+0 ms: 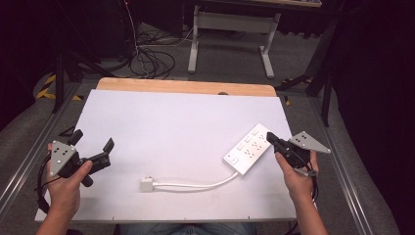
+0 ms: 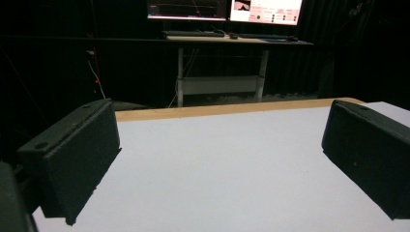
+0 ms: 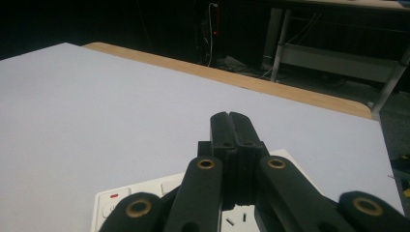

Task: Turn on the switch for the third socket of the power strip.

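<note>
Here's the white surface (image 1: 171,122) with a wooden strip along its far edge, and a white power strip (image 1: 248,148) lying angled at the right side, its rocker switch at the near end. Its white cable (image 1: 195,184) curves left across the surface to a white plug (image 1: 147,184) resting near the front middle, well apart from both grippers.

Over on the left, the left gripper (image 1: 92,142) sits in the person's left hand (image 1: 66,183) near the left edge of the surface, and its fingers (image 2: 72,159) are spread wide with nothing between them, just bare surface showing in the gap in the left gripper view.

On the right, the right hand (image 1: 296,176) holds the right gripper (image 1: 269,136) right at the far end of the power strip, tips pointing over it. In the right gripper view its fingers (image 3: 222,130) are pressed flat together with nothing between them, and the power strip's sockets and a red-marked switch (image 3: 114,196) sit just beneath them. Whether the tips actually touch the strip, I cannot tell

Beyond the surface there's a desk with monitors (image 2: 225,8) and tangled cables on the floor (image 1: 151,61)
</note>
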